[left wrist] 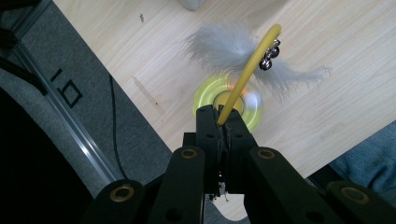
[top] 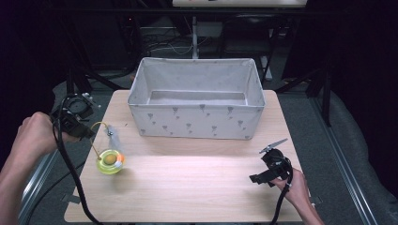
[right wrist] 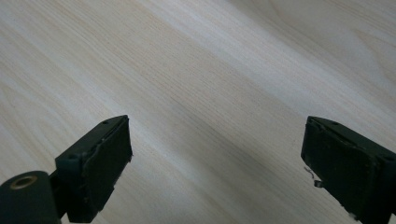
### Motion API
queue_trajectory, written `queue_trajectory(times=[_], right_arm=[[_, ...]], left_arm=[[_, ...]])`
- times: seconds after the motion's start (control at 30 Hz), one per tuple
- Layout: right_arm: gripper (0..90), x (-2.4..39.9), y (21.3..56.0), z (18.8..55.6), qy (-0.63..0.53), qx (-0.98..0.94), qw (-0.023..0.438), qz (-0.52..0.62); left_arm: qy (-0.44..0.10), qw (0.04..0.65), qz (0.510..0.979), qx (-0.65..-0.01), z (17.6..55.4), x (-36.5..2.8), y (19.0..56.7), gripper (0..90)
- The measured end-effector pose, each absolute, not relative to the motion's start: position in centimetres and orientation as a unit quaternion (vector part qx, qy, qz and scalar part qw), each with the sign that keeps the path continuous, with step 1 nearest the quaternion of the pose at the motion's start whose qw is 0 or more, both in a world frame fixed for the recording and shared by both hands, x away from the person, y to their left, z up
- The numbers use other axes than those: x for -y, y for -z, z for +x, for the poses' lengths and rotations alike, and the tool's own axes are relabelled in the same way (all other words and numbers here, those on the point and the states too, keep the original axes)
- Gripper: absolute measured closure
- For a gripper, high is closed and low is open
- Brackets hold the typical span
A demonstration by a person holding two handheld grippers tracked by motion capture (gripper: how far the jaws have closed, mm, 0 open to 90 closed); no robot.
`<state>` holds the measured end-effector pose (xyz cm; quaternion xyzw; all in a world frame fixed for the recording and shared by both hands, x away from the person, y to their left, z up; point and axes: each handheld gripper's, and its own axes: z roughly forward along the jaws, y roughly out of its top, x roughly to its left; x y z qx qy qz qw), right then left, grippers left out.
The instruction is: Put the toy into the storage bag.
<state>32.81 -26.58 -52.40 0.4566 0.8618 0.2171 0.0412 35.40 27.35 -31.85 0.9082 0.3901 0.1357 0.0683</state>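
A cat toy stands at the table's left: a round yellow-green base (top: 110, 161), a thin yellow curved stem (top: 95, 125), and a grey feather (top: 115, 138) with small silver bells (left wrist: 270, 57) at the stem's tip. My left gripper (top: 86, 132) is at the left table edge, shut on the stem. In the left gripper view the jaws pinch the yellow stem (left wrist: 243, 79) above the blurred base (left wrist: 208, 95), with the feather (left wrist: 233, 46) beyond. At the front right my right gripper (top: 261, 165) hovers open over bare wood, and the right gripper view has nothing between its wide jaws (right wrist: 215, 163).
A large grey-white fabric box (top: 197, 119) with small printed marks stands open at the back centre of the wooden table (top: 187, 187). Grey floor and a metal rail (left wrist: 70, 126) run along the table's left edge. Dark stands and cables lie behind the box.
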Motion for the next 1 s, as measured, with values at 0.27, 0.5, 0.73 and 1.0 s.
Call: queue_trajectory(times=[0.27, 0.5, 0.73, 1.0], right_arm=[[8.2, 26.6, 52.4, 32.8, -0.223, -0.859, 0.038, 0.459], [8.2, 26.6, 52.4, 32.8, -0.222, -0.859, 0.037, 0.459], [8.2, 26.6, 52.4, 32.8, -0.22, -0.86, 0.037, 0.459], [8.2, 26.7, 52.4, 32.8, -0.22, -0.861, 0.039, 0.456]], left_arm=[[-0.141, 0.06, 0.913, -0.379, 35.8, -26.5, 30.9, 88.2], [-0.146, 0.052, 0.916, -0.37, 36.3, -25.8, 30.0, 88.2], [-0.144, 0.044, 0.919, -0.363, 36.7, -25.1, 29.4, 88.1], [-0.144, 0.042, 0.922, -0.357, 37.2, -24.4, 28.6, 88.1]])
